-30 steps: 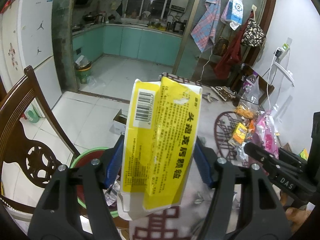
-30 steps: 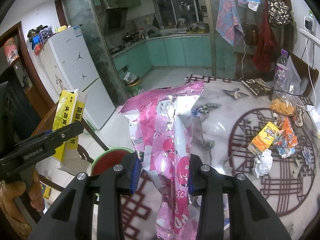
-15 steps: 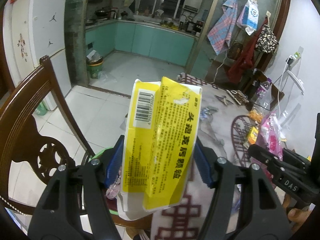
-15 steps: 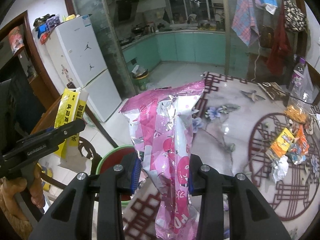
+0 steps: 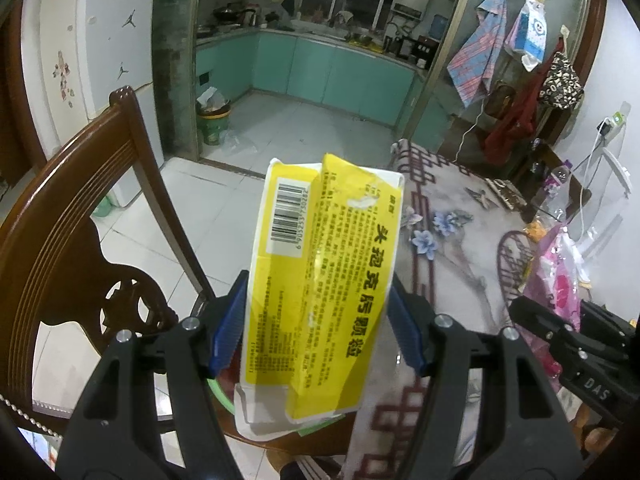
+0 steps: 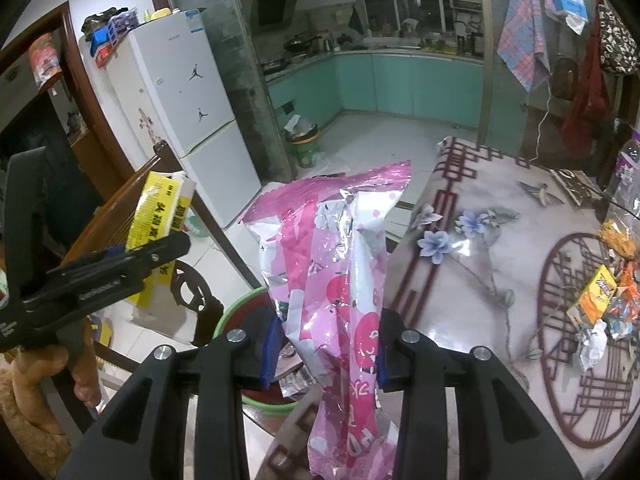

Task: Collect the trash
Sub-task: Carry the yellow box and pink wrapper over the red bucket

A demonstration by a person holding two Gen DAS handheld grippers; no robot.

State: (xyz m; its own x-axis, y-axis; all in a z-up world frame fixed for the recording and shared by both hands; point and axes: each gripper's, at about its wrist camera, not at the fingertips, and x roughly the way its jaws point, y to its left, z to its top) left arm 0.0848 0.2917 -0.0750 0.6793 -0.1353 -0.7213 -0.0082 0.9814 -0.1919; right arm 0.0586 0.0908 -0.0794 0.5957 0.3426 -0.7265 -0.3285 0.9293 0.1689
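1. While both arms are held up off the tabletop (image 6: 472,248), the left hand-held gripper (image 5: 316,328) is clamped on a yellow packet (image 5: 320,280), its blue pads pressing the packet's two long edges.
2. That yellow packet stands upright between the fingers, barcode and black print facing the camera, with a torn white flap hanging below the grip.
3. From the right wrist view the same packet (image 6: 160,216) shows to the left, in front of a dark wooden chair (image 6: 120,208).
4. The right hand-held gripper (image 6: 324,352) is closed on a crumpled pink foil bag (image 6: 336,272), which rises tall above the fingers and trails down below them.
5. Under both grippers, at the near edge of the tabletop, sits a green-rimmed basin (image 6: 240,304) with a red inside; a scrap of foil lies in it.
6. The pink bag hangs just above and beside the basin's rim; the yellow packet's lower end covers part of the basin (image 5: 224,396) in the left view.
7. More wrappers (image 6: 600,304) lie well apart from the basin, on the far right of the patterned tabletop.
8. A white fridge (image 6: 180,92) stands beyond the chair.
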